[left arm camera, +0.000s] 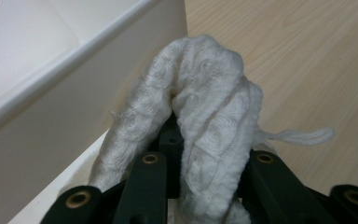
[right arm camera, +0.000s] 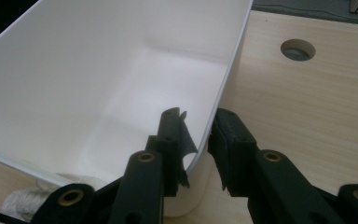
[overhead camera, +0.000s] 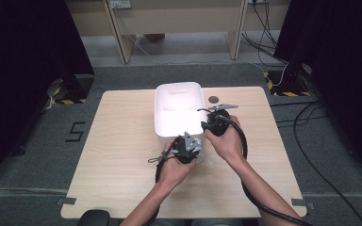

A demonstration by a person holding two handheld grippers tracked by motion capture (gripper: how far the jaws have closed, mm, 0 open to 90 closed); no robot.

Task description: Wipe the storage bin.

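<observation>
Left gripper view, left gripper [left arm camera: 209, 154] fingers clamped on white cloth [left arm camera: 205, 102], right gripper [right arm camera: 198, 140] fingers pinching white bin [right arm camera: 98, 60] rim

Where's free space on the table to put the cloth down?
The table is bare wood left of the white bin, out to its left edge, and along the right side past the right tool. It is crowded at the bin's near corner, where the left tool grips the cloth.
</observation>
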